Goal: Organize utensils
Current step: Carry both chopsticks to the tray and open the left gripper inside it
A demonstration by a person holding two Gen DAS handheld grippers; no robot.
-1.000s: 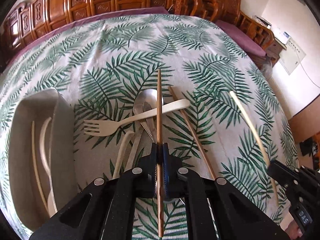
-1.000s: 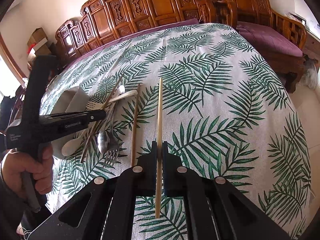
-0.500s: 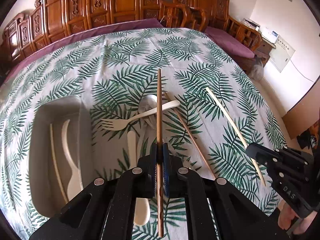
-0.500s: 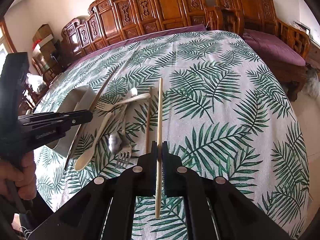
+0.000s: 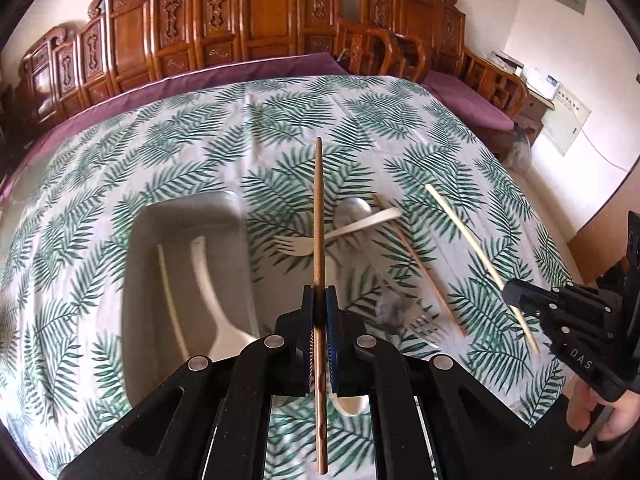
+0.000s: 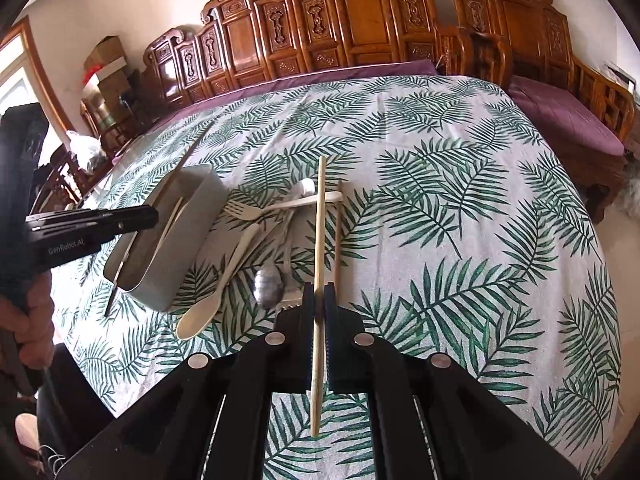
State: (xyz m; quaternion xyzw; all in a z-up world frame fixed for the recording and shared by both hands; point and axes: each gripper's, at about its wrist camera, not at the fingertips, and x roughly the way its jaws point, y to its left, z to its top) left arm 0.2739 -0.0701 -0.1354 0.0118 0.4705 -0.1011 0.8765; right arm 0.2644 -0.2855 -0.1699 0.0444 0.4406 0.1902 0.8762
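Observation:
My left gripper (image 5: pixel 319 300) is shut on a brown chopstick (image 5: pixel 318 216) and holds it in the air, just right of the grey tray (image 5: pixel 136 280). A cream chopstick (image 5: pixel 170 292) and a cream spoon (image 5: pixel 208 280) lie in the tray. My right gripper (image 6: pixel 319 300) is shut on a pale chopstick (image 6: pixel 320 208), lifted above the table. Below it on the cloth lie a cream fork (image 6: pixel 256 212), a cream spoon (image 6: pixel 208 308), a metal spoon (image 6: pixel 270 282) and a second brown chopstick (image 6: pixel 338 236). The left gripper (image 6: pixel 154 214) also shows at the left, over the tray (image 6: pixel 192 232).
The table wears a palm-leaf cloth (image 6: pixel 460 220). Carved wooden chairs (image 6: pixel 360 20) line the far edge, and a purple-cushioned bench (image 6: pixel 560 116) stands at the right. A metal fork (image 5: pixel 424 322) lies among the loose utensils. A hand (image 6: pixel 36 312) grips the left tool.
Both grippers have risen with their chopsticks, so the table looks farther away. The left one has also moved toward the tray, which now sits closer to the picture's middle.

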